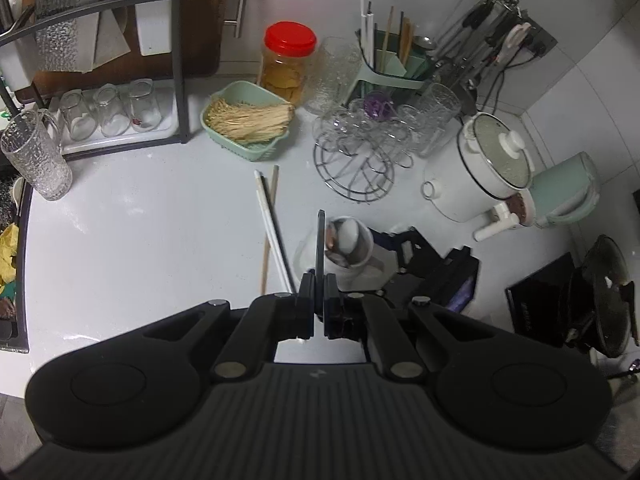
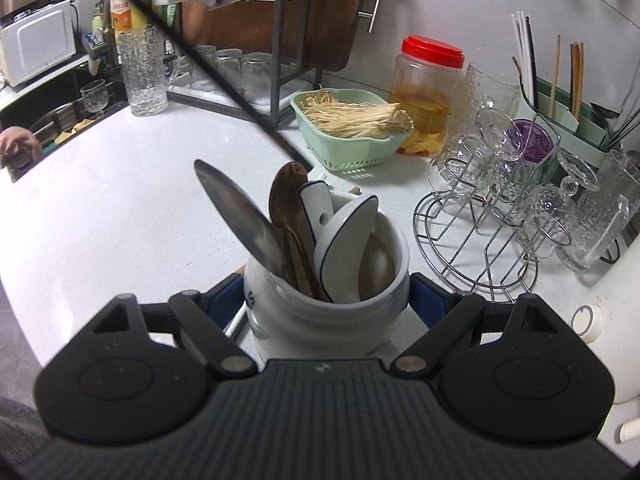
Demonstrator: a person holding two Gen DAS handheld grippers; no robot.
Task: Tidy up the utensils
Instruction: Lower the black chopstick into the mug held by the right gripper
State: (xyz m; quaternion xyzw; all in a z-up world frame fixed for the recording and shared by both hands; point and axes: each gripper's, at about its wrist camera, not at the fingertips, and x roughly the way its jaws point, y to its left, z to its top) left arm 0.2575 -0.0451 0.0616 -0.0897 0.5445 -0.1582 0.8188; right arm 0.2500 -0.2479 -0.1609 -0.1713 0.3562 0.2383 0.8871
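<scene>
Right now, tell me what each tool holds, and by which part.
Left tool: a thin black chopstick, pinched near its lower end. Right tool: the white utensil crock, clamped around its body.

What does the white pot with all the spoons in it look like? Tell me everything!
The white pot is a round, glossy jar, ceramic by its look, with a thick rim and dark green lettering low on one side. It stands upright on the white counter, between the fingers of the right gripper. Inside lean a big metal spoon, a brown spoon and white ceramic spoons with dark edges. In the left wrist view a dark stick held by the left gripper crosses it.
</scene>
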